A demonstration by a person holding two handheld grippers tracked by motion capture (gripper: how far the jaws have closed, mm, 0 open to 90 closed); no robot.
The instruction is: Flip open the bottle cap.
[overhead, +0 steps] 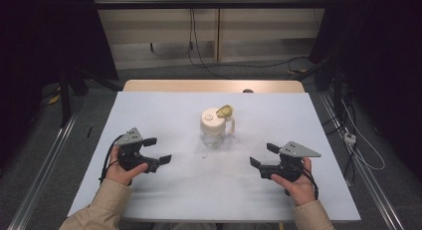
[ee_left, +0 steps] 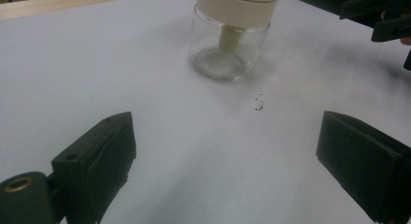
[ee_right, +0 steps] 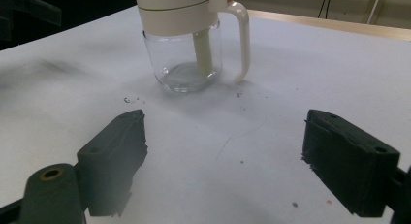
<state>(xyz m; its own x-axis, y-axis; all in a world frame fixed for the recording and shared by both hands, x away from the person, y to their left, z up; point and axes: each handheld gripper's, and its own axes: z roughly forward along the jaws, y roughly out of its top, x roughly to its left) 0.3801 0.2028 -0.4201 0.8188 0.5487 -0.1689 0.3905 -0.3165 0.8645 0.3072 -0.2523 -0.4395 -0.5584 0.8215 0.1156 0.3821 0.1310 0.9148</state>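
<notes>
High view: glass jar (overhead: 215, 127) with cream lid stands upright at tabletop (overhead: 164, 110) centre, long axis vertical, handle pointing right; left gripper (overhead: 157, 150) sits near-left and right gripper (overhead: 263, 156) near-right, both well apart from the jar, fingers released and holding nothing. Left gripper view: fingers (ee_left: 94, 158) spread wide over bare tabletop, jar (ee_left: 228, 49) upright beyond them, a cream tube hanging inside. Right gripper view: fingers (ee_right: 114, 158) likewise spread, jar (ee_right: 186, 56) ahead, handle (ee_right: 242, 42) on its right side.

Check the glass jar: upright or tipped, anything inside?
Upright. The jar sits base-down on the table, cream lid on top. Clear glass shows only the lid's tube inside.
</notes>
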